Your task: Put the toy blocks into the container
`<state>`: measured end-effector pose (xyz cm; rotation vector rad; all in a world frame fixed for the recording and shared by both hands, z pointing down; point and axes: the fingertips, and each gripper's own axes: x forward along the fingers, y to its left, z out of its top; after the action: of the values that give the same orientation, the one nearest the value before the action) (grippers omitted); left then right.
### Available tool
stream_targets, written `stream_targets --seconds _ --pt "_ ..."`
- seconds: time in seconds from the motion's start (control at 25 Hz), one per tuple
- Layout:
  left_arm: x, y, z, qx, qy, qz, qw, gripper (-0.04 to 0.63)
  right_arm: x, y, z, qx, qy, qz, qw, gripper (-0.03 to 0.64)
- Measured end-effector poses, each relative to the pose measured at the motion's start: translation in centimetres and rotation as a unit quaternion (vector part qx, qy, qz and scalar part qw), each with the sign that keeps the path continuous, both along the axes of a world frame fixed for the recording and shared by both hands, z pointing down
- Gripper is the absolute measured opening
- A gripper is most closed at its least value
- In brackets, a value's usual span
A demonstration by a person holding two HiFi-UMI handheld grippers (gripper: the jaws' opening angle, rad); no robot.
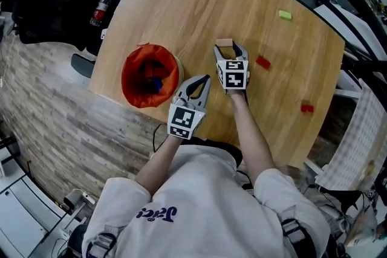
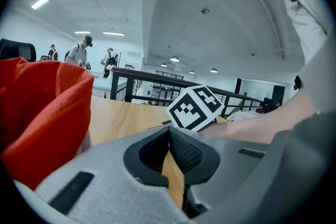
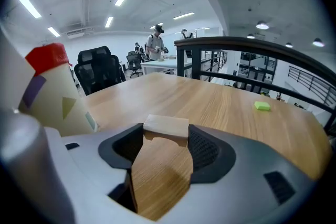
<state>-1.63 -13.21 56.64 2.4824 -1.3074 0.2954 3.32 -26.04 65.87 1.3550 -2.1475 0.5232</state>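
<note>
**container** (image 1: 127,69): red, soft-walled, standing on the table (image 1: 181,3) near its left edge. blue and dark shapes lie inside, probably blocks already put away; the head view is too small to count them.

**left gripper** (image 1: 204,79): just right of the container. jaws together with nothing between them. in the left gripper view only a sliver of table shows under the meeting tips, and the container's red wall fills the left side.

**right gripper** (image 1: 225,49): beside the left one and further onto the table. jaws clamped on the wood block (image 1: 224,42), one pad on each side. the block is pale, with an arch cut into its underside. it sits on the table or just above it, and the views do not settle which.

**loose on the table:**
- inner red block (image 1: 263,61), just right of the right gripper
- edge red block (image 1: 307,108), near the right rim
- green block (image 1: 285,15), well apart at the far side

**status:** partly done. some blocks seem to be in the container. one is in hand and has to be carried left over the container's rim and let go. three lie out on the table — so by this count four drops are left. the green block calls for the longest reach.
</note>
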Motion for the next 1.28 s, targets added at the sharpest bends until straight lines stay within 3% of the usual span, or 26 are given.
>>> stream_targets --seconds 0.32,0.6,0.96,1.28 --pt "-0.2 1.6 -4.0 0.030 0.016 0.022 0.9992 0.014 2.0 4.8 -7.3 0.050 -0.022 0.019 0.998 0.272" --pt "-2.1 2.9 -7.5 0.056 0.032 0.011 0.9979 0.014 1.5 8.3 -13.8 0.094 -0.040 -0.005 0.995 0.272" --pt "-8.3 4.7 -11.1 0.078 0.041 -0.046 0.9951 0.014 -6.5 12.0 -19.6 0.122 -0.080 -0.085 0.986 0.272" --pt "-15.5 6.2 -11.7 0.085 0.026 -0.129 0.9876 0.014 -15.0 14.0 -19.3 0.101 -0.077 -0.189 0.974 0.273"
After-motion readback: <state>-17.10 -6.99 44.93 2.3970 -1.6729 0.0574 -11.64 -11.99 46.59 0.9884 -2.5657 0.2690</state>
